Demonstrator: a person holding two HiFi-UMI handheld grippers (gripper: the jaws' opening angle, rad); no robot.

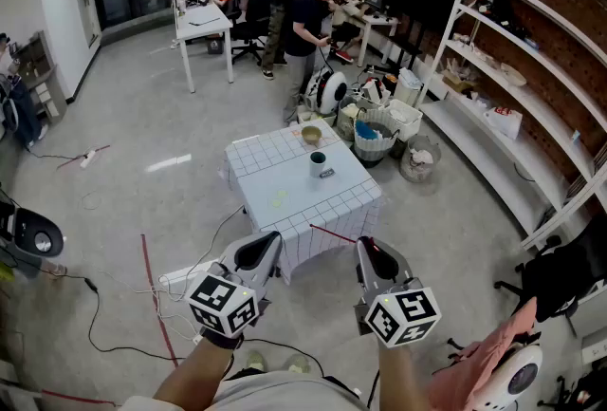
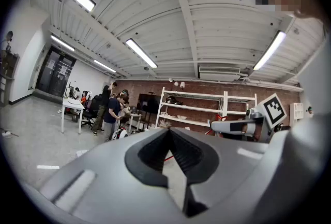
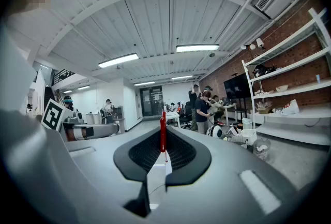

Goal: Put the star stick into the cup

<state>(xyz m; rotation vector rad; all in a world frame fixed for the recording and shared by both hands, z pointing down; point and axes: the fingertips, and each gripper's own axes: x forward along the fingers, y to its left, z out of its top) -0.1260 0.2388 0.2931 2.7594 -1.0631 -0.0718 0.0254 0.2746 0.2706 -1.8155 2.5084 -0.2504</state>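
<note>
The task is being judged as only begun: the star stick is already being held by the right gripper, but it is not yet being brought to the cup. The cup is being seen upright on the table, toward its far side, with a small dark object just beside it and a bowl near the table's far edge. Both grippers are being kept in front of the table's near edge, well apart from the cup, and the stick is being carried crosswise before that edge, with its free end toward the left gripper. What is left, by judgement, is that the stick is carried over the table, turned downward, lowered into the cup and let go. In the right gripper view the jaws are being shown pressed together on the thin red stick, which is standing up between the pads; the head view is giving only a red line coming out of the gripper tip. In the left gripper view the jaws are being shown closed tip to tip with nothing between them. The cup is not being shown by either gripper view, so its place on the table is being given by the head view alone, and the star end is not being made out in any view
</note>
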